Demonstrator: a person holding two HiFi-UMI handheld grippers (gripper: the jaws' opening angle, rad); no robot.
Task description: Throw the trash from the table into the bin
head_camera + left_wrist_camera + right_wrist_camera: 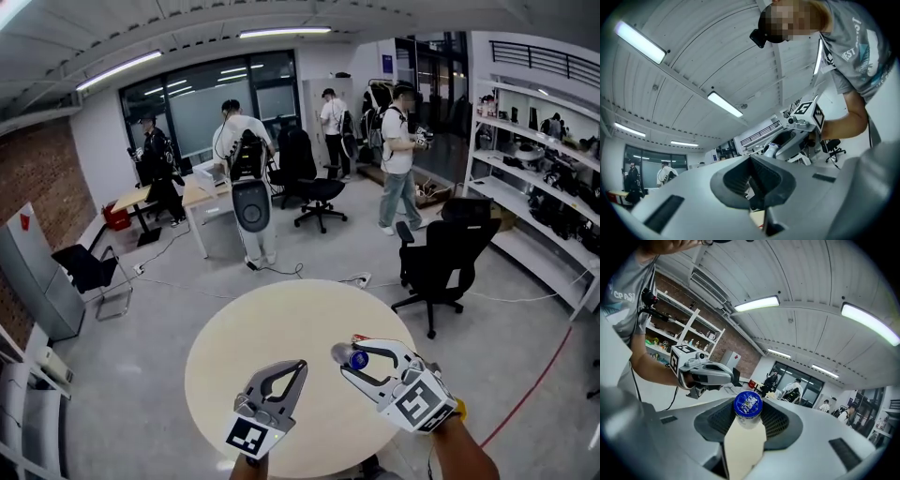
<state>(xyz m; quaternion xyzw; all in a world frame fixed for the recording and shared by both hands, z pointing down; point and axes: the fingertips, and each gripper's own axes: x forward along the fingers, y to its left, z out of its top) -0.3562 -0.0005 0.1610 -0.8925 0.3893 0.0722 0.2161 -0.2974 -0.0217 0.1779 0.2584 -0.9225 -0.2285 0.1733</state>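
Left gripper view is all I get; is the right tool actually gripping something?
Observer: Yes. The right gripper view shows the right tool shut on a small blue-capped bottle.
Operator: Any trash left on the table?
Observer: Head view shows the round table bare, apart from both tools above it.
Operator: Where is my left tool over it?
Observer: Head view puts the left tool over the near edge, left of the right tool.

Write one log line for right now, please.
right gripper: shut on blue-capped bottle | left gripper: shut, empty
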